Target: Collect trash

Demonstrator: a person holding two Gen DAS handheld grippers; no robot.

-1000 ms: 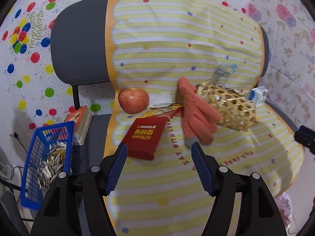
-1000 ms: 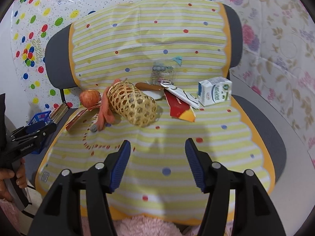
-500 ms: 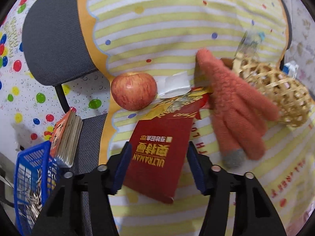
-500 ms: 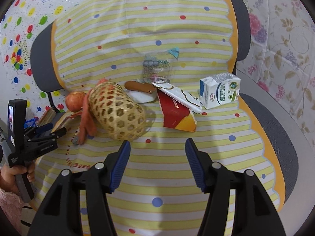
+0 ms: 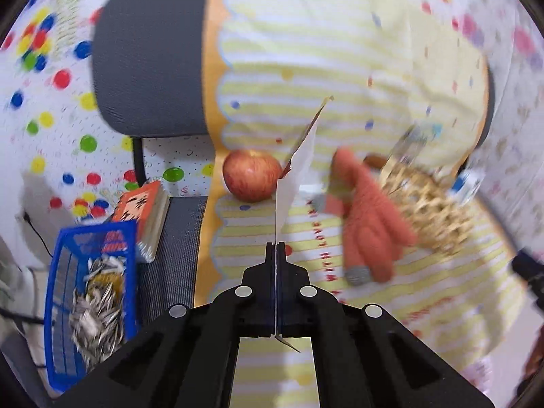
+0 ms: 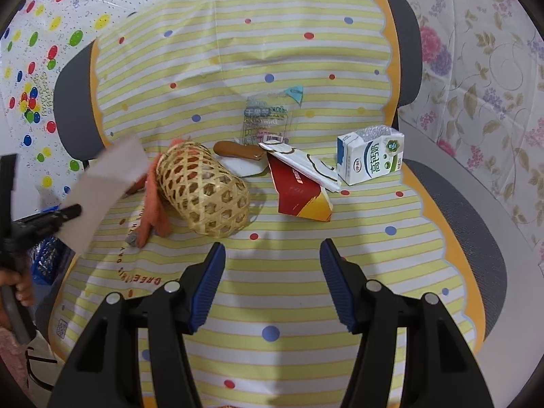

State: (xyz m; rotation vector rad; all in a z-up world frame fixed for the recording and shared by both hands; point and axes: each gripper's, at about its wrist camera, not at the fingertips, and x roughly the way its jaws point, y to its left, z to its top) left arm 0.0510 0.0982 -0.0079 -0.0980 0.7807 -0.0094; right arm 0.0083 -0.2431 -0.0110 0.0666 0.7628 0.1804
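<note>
**Flat packet pinched and lifted at the left; right tongs spread above the cover**

At the far left of the left wrist view a blue basket (image 5: pixel 91 302) is seen, filled with shredded silvery scraps, and a small orange-covered book (image 5: pixel 146 210) leans just beside it. To their right the left gripper (image 5: pixel 275 250) is pressed together on a flat paper packet (image 5: pixel 292 173), which is held edge-on and clear of the seat (its pale back face is shown in the right wrist view (image 6: pixel 102 187)). Behind the packet an apple (image 5: pixel 250 180) rests on the striped seat cover (image 5: pixel 306 51). Further right an orange glove (image 5: pixel 370 227) lies against a woven bamboo basket (image 5: pixel 431 210), both blurred.

In the right wrist view the bamboo basket is seen on its side, and right of it a red and yellow wrapper (image 6: pixel 299 197) lies flat, with a white folded wrapper (image 6: pixel 302 166) across its upper edge. A clear plastic bag (image 6: pixel 267 119) and a brown oblong item (image 6: pixel 238 149) are placed behind them. A milk carton (image 6: pixel 370 156) stands upright at the far right. The right gripper (image 6: pixel 272 272) is held spread wide above the bare cover, with nothing between its blue pads (image 6: pixel 210 278).
</note>
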